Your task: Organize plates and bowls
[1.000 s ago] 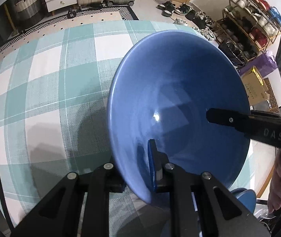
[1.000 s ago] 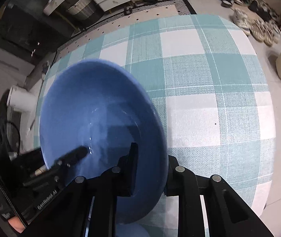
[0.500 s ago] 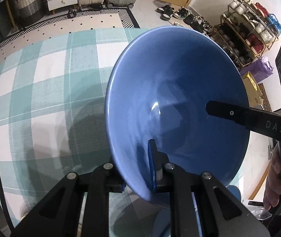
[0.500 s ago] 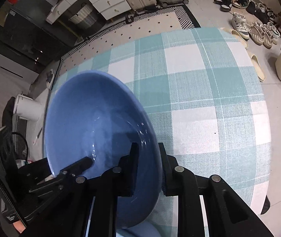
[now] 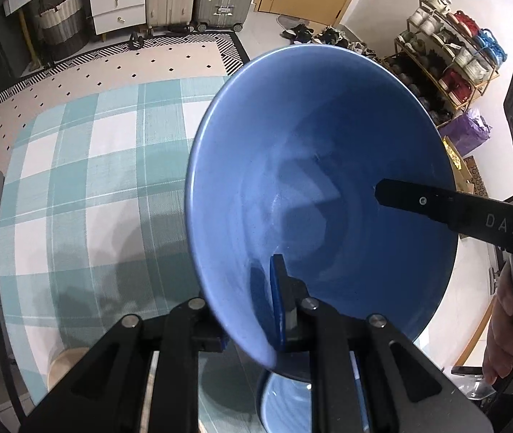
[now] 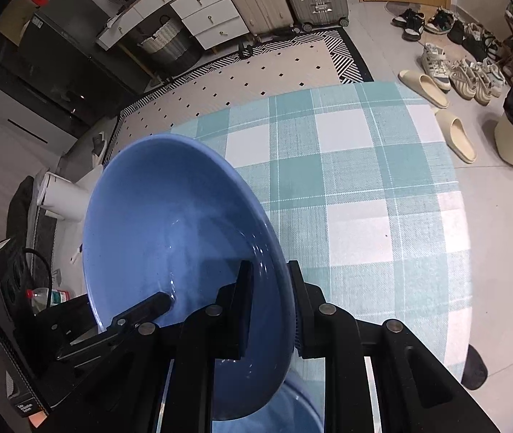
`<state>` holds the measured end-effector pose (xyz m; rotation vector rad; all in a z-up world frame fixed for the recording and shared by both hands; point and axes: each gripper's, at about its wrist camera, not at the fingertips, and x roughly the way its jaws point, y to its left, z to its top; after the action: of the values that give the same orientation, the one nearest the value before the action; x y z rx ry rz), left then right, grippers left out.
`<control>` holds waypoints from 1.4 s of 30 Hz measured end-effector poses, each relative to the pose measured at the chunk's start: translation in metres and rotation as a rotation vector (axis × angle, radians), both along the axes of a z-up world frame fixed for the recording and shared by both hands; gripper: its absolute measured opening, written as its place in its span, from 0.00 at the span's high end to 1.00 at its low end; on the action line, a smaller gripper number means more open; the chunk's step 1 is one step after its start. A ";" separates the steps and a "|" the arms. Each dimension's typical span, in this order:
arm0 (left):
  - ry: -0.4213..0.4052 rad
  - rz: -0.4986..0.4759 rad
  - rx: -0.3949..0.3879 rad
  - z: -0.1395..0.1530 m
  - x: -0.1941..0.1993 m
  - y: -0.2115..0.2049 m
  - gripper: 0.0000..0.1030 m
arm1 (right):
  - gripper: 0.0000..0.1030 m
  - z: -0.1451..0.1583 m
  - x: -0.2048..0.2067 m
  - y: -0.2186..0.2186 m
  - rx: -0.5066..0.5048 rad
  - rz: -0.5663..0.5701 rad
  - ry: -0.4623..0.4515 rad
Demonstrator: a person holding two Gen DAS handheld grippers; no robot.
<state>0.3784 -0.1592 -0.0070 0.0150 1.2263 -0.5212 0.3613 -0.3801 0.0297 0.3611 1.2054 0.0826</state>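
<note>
Both grippers are clamping one blue bowl (image 5: 321,187) by opposite sides of its rim. The left gripper (image 5: 256,328) is pinching the near rim in the left wrist view, one finger inside, one outside. The right gripper (image 6: 269,306) is doing the same on the rim's right edge in the right wrist view. Each is closed on the bowl wall, with no gap showing at the pads.

The bowl is hanging in the air above the checked tablecloth (image 5: 87,187), tilted (mouth facing the cameras), not touching the cloth. A second blue dish (image 6: 292,415) is sitting directly below it, only partly visible, so type unclear.

Step in hand, as a judgement: carrying the bowl, probably toward a stack.

To do it well:
- keeping both hands moving together so the rim is not twisted
- levelling the bowl before lowering
- holding both grips until the base is resting
- watching the glazed rim, likely slippery
</note>
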 end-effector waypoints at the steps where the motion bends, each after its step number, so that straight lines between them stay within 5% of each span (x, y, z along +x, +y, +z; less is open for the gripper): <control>1: 0.003 0.000 -0.005 0.002 -0.001 0.002 0.85 | 0.81 0.004 -0.004 0.001 -0.003 0.001 -0.003; 21: 0.008 -0.049 -0.007 0.007 -0.069 0.017 0.85 | 0.81 0.021 -0.079 0.023 -0.033 0.025 0.033; 35: 0.007 -0.050 0.038 -0.021 -0.109 0.026 0.85 | 0.81 -0.022 -0.130 0.032 0.003 0.040 0.078; 42: -0.064 -0.054 0.115 -0.026 -0.122 0.014 0.85 | 0.81 -0.041 -0.143 0.037 -0.016 0.053 0.093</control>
<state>0.2565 -0.1454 -0.0327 0.1621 1.1946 -0.4929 0.2185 -0.3433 -0.0110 0.3218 1.3071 0.1027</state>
